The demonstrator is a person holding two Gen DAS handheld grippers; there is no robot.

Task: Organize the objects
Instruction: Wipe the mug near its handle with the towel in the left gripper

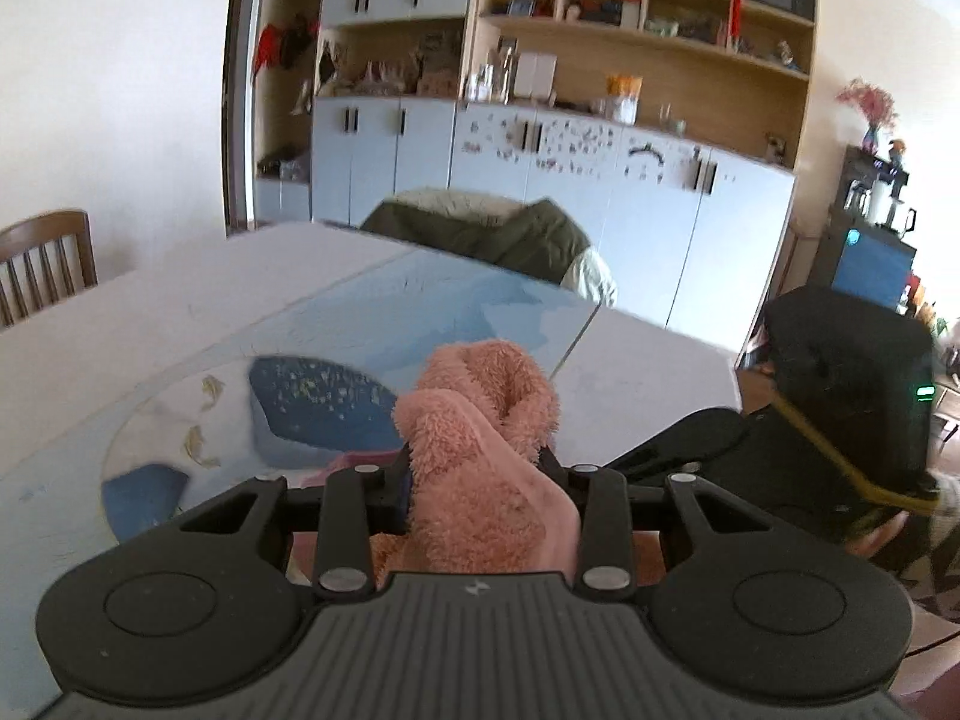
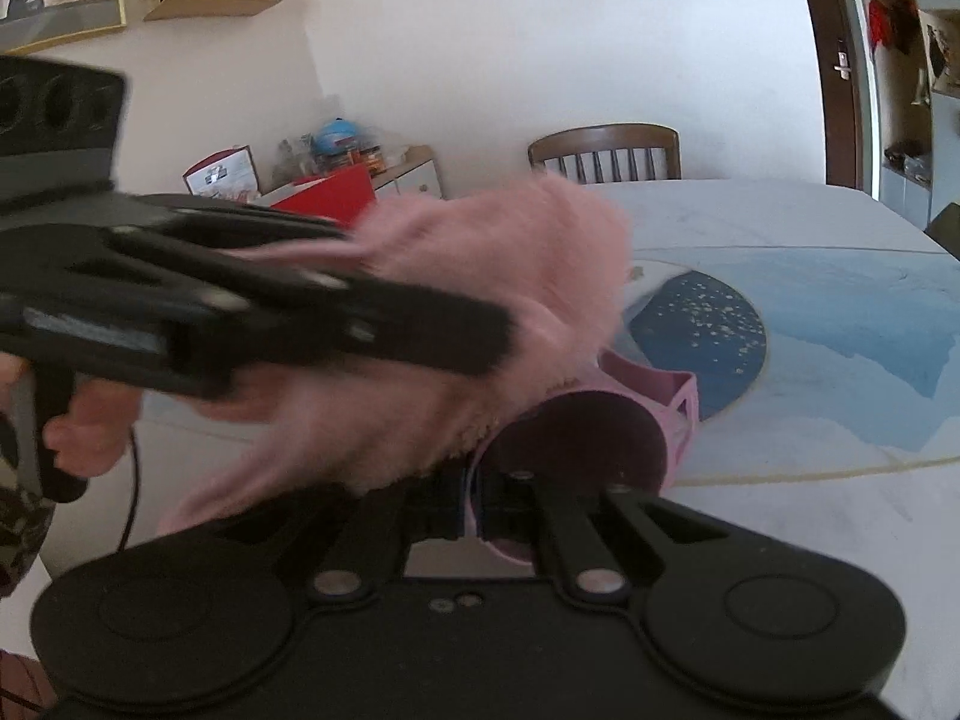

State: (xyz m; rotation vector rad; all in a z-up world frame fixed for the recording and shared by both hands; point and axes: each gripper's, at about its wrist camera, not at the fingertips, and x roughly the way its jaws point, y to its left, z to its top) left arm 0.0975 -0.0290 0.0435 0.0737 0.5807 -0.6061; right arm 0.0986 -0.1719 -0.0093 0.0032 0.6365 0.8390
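A fluffy pink slipper (image 1: 480, 456) is clamped between the fingers of my left gripper (image 1: 483, 480), held above the table. In the right wrist view the same slipper (image 2: 528, 300) hangs in the left gripper (image 2: 420, 324), which crosses from the left, blurred. My right gripper (image 2: 474, 510) is shut on the rim of a pink plastic container (image 2: 600, 438) with a dark opening, held low over the table edge. The slipper's lower part touches or overlaps the container's rim. The right gripper (image 1: 708, 450) also shows at the right in the left wrist view.
A white table (image 1: 150, 312) carries a blue patterned mat under glass (image 1: 420, 312). Wooden chairs stand at the far side (image 2: 606, 150) and left (image 1: 42, 264). A green jacket (image 1: 492, 234) hangs on a chair behind. Cabinets and shelves (image 1: 540, 138) line the wall.
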